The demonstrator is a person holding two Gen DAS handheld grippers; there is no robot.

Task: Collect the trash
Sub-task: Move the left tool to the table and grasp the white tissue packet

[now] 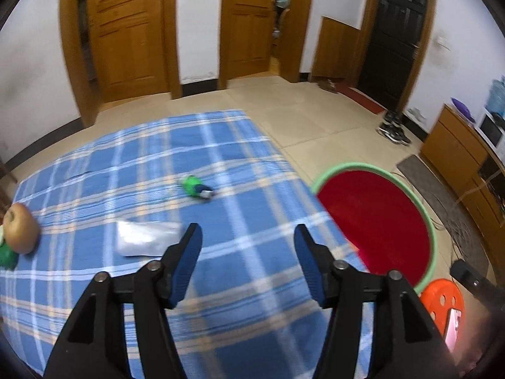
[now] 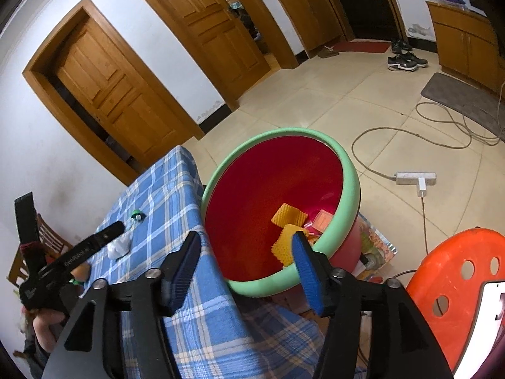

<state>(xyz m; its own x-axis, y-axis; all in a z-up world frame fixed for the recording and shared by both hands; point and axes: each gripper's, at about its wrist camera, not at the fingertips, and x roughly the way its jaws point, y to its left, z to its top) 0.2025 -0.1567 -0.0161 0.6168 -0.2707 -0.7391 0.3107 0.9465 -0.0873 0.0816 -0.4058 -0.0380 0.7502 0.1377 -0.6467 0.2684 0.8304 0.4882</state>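
A red bin with a green rim (image 1: pixel 423 208) (image 2: pixel 347 170) stands beside the table with the blue plaid cloth (image 1: pixel 142 164) (image 2: pixel 164 195). Yellow foam netting (image 2: pixel 288 218) and other scraps lie inside it. On the cloth lie a silver wrapper (image 1: pixel 142 237) (image 2: pixel 118 248) and a small green and blue piece of trash (image 1: pixel 195 186) (image 2: pixel 138 215). My left gripper (image 1: pixel 247 237) is open and empty above the cloth, just right of the wrapper. My right gripper (image 2: pixel 246 240) is open and empty over the bin's near rim.
An apple (image 1: pixel 20 229) and a green object (image 1: pixel 8 254) sit at the cloth's left edge. An orange stool (image 1: pixel 445 303) (image 2: pixel 454 297) stands right of the bin. A power strip (image 2: pixel 415 178) and cables lie on the tiled floor. Shoes (image 2: pixel 405 60) and wooden doors are behind.
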